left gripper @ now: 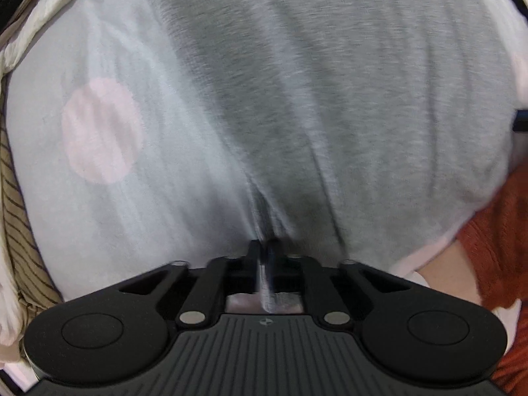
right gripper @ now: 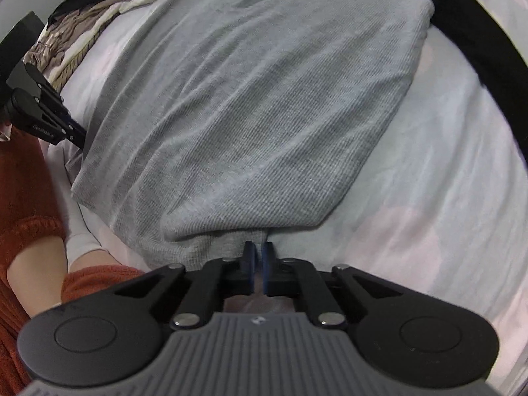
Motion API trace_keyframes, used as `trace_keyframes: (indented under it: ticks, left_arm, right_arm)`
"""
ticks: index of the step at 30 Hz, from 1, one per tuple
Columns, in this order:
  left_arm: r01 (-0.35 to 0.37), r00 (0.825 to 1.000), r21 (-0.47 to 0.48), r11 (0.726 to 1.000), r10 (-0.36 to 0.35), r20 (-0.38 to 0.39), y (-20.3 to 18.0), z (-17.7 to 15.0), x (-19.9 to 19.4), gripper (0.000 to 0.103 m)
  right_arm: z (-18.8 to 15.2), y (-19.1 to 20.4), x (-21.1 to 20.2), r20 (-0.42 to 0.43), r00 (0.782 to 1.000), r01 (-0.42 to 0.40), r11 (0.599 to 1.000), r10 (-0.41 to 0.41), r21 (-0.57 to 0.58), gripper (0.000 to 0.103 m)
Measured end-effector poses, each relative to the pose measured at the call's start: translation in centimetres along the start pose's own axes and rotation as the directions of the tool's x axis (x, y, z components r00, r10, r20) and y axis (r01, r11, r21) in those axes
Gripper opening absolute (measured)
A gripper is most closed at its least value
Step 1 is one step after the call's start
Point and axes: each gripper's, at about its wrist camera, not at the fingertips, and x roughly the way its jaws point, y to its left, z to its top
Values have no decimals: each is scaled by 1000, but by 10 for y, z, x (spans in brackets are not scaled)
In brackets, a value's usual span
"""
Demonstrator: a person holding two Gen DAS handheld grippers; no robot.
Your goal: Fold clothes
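A pale bed sheet [right gripper: 429,198] with faint pink dots covers the surface. On it lies the grey knit garment [right gripper: 250,115], spread wide, with a dark figure 7 near its far end. A pile of striped beige and cream clothes [right gripper: 82,33] sits at the far left edge of the sheet. The person's rust-orange sleeve [right gripper: 26,198] shows at the left. The left gripper [left gripper: 263,247] has its jaws closed on a fold of the garment. The right gripper [right gripper: 258,247] pinches the near hem, jaws almost together.
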Motion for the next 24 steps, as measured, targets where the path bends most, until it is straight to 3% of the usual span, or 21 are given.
trace_keyframes:
  ticks: [3, 8, 14, 24]
  left_arm:
    - [26, 999, -2, 1000, -26, 38, 4, -13, -20, 1]
    - [73, 993, -14, 997, -72, 93, 20, -34, -59, 1]
    - [81, 991, -48, 996, -75, 114, 42, -34, -86, 1]
    - [79, 997, -131, 988, -75, 36, 55, -10, -54, 1]
  right_arm:
    - [-4, -10, -26, 37, 999, -14, 997, 11, 80, 4]
    - [-16, -8, -74, 63, 998, -28, 994, 22, 107, 4]
    - [-36, 18, -85, 0, 1000, -25, 997, 25, 74, 4]
    - [-31, 41, -72, -59, 996, 59, 998, -60, -13, 4]
